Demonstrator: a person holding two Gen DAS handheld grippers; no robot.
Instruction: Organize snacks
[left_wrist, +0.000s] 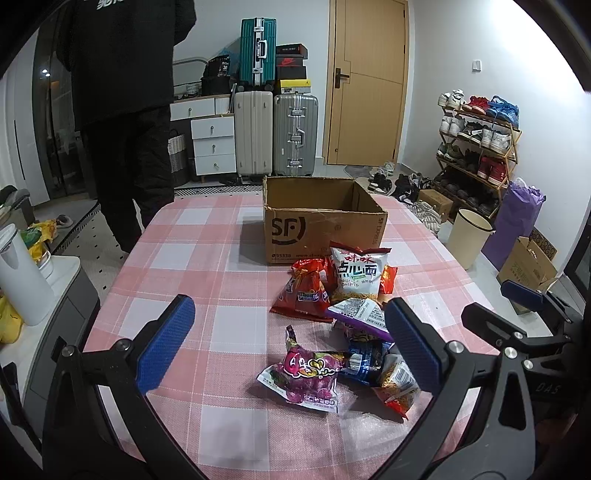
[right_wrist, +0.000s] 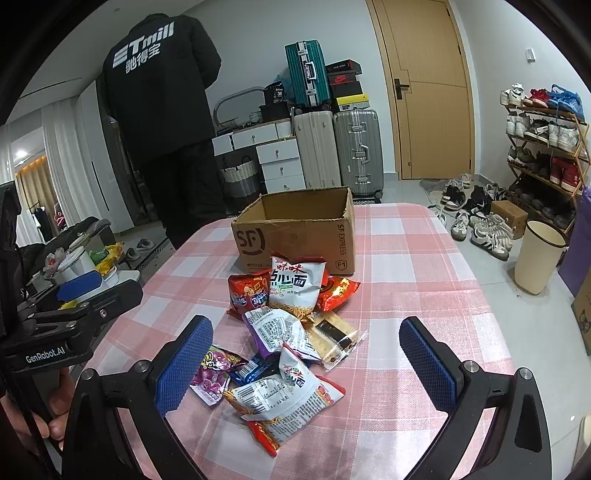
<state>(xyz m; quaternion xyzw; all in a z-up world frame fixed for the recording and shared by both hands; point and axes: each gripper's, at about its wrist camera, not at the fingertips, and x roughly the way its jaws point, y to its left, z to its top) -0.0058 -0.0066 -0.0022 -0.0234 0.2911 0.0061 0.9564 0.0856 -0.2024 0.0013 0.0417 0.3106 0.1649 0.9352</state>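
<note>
An open SF cardboard box (left_wrist: 325, 225) (right_wrist: 295, 236) stands on the pink checked table (left_wrist: 207, 280) (right_wrist: 406, 280). In front of it lies a pile of snack packets: a white noodle bag (left_wrist: 360, 271) (right_wrist: 295, 282), a red bag (left_wrist: 304, 291) (right_wrist: 245, 290), a purple-edged packet (left_wrist: 360, 317) (right_wrist: 277, 328), a purple grape packet (left_wrist: 308, 374) (right_wrist: 212, 376) and a white-and-red noodle bag (right_wrist: 280, 398). My left gripper (left_wrist: 291, 343) is open above the near packets. My right gripper (right_wrist: 306, 363) is open above the near noodle bag. Both are empty.
A person in black (left_wrist: 125, 96) (right_wrist: 166, 110) stands beyond the table's far left. Suitcases (left_wrist: 275, 133) and drawers stand by the back wall. A shoe rack (left_wrist: 476, 147) and a cream bin (left_wrist: 469, 238) (right_wrist: 537, 256) are on the right. A white appliance (left_wrist: 18, 273) stands at left.
</note>
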